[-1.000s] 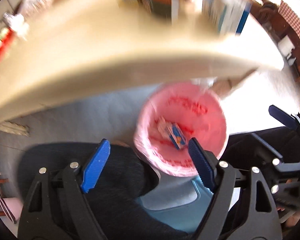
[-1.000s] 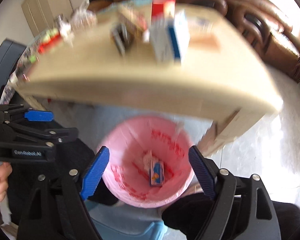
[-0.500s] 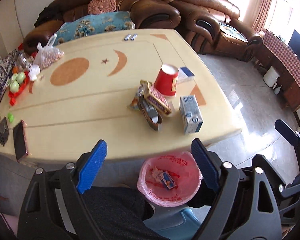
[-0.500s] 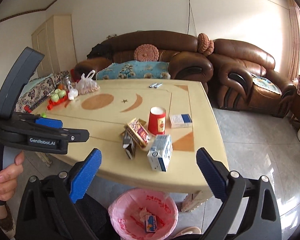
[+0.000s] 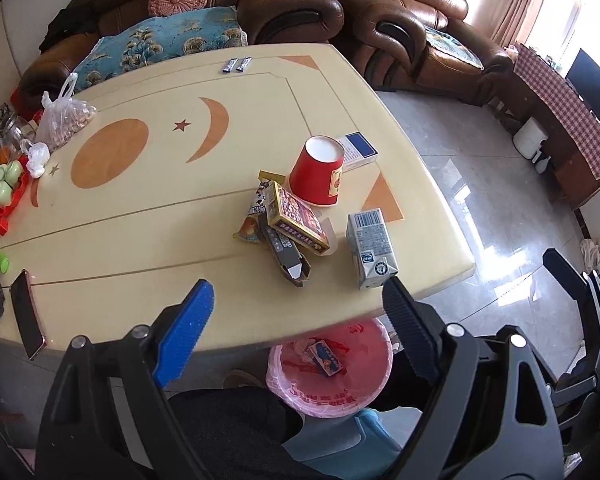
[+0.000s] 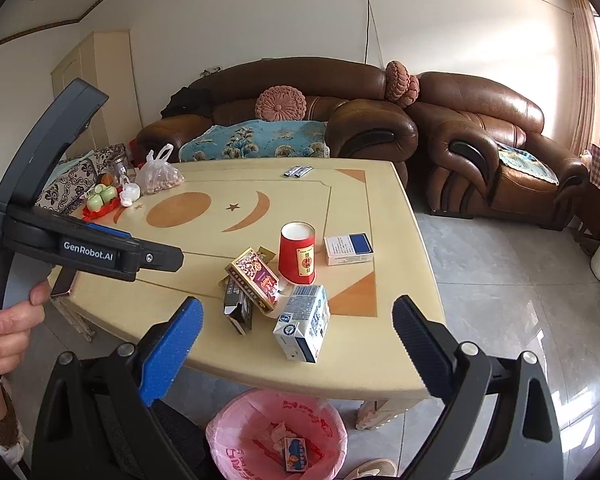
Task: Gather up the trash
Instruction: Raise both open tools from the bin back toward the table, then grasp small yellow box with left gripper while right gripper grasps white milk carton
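On the cream table (image 5: 140, 216) (image 6: 340, 200) lie a red paper cup (image 5: 318, 172) (image 6: 297, 253), a milk carton (image 5: 371, 248) (image 6: 303, 323), a patterned flat box (image 5: 298, 218) (image 6: 254, 274), a dark open box (image 5: 286, 254) (image 6: 238, 308), a snack wrapper (image 5: 256, 212) and a blue-white box (image 5: 358, 151) (image 6: 349, 249). A bin with a pink bag (image 5: 330, 366) (image 6: 276, 436) stands under the near edge and holds a small box and crumpled paper. My left gripper (image 5: 296, 316) and right gripper (image 6: 296, 332) are open and empty, held above the near edge.
A phone (image 5: 27, 320) lies at the table's near left edge. A bag of nuts (image 5: 62, 118), a jar and a red tray of green fruit (image 5: 6, 188) sit far left. Brown sofas (image 6: 340, 120) stand behind. A blue stool (image 5: 352, 440) stands by the bin.
Both grippers have risen from just over the bin to above table height. The view has swung up from the bin to the tabletop. Both stay open and empty.
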Tool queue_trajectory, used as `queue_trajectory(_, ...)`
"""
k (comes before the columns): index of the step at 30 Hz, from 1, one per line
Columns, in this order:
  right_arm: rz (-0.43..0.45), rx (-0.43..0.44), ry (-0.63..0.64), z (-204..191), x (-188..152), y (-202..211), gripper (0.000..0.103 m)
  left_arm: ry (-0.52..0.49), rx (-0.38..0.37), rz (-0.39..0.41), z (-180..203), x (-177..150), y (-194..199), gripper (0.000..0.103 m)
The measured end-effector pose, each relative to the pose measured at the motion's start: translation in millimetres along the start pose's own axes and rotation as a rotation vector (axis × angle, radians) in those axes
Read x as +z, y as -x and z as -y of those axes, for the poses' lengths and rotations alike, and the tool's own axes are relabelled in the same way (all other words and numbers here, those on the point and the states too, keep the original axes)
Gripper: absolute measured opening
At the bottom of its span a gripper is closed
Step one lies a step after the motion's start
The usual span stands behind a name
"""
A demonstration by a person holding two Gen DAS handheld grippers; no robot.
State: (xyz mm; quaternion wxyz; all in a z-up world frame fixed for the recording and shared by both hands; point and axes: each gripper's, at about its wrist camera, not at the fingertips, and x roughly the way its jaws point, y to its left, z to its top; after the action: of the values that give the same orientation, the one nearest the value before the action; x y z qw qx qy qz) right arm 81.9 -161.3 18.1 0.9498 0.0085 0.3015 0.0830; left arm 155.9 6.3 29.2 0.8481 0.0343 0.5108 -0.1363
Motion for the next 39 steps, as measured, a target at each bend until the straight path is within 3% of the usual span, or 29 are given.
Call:
queue_trajectory(13,-0.068,-0.023,-0.002,11,-4,-48,0.093,0.006,-0.024,-0.081,-3,42,-55,0.084)
queue_trajectory(29,-0.202,0.013,-0.01,12,-22,-119,0.093,0.078,-0.087,-0.208,-26,64,-132,0.084)
queue_trajectory(39,-0.268,0.025,-0.019,10,-37,-153,0.093,0.108,-0.111,-0.244,-31,79,-166,0.084)
